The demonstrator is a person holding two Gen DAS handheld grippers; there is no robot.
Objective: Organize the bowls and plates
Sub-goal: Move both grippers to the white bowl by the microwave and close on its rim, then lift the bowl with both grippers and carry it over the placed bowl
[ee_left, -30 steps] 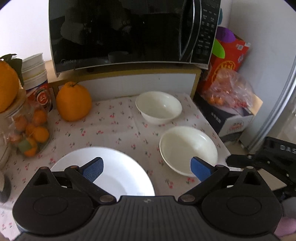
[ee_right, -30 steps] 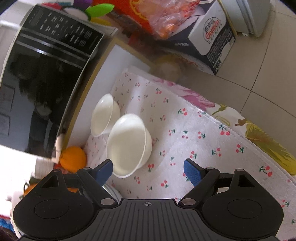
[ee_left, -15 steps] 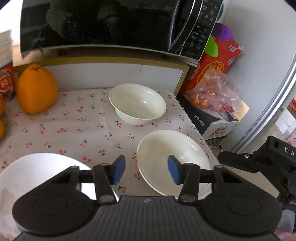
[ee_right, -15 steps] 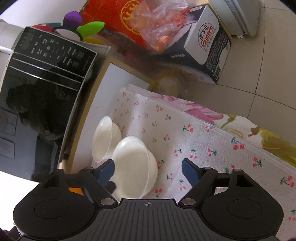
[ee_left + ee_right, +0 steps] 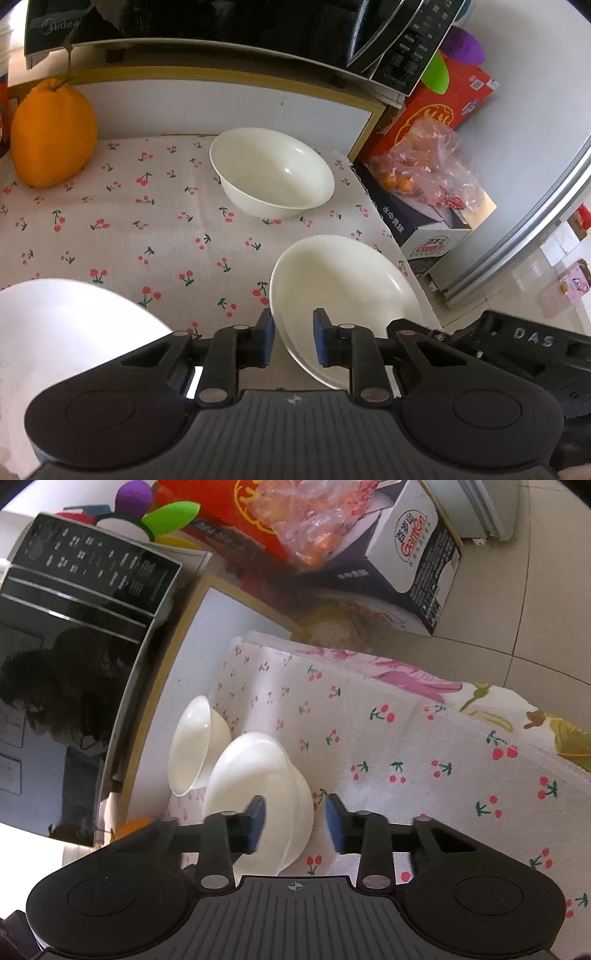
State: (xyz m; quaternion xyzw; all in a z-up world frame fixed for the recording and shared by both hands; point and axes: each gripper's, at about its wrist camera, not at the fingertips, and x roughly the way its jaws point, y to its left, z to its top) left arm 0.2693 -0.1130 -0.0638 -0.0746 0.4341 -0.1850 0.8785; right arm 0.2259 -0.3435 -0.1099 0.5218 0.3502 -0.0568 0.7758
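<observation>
On cherry-print cloth (image 5: 155, 229), left to right: plate (image 5: 66, 332), far bowl (image 5: 273, 173), near bowl (image 5: 343, 295); all 3 empty. Left gripper (image 5: 291, 341) jaws narrowed astride near bowl's rim, not yet clamped. Right gripper (image 5: 295, 821) likewise, partly closed. Advice: seat rim deep between pads before lifting.
</observation>
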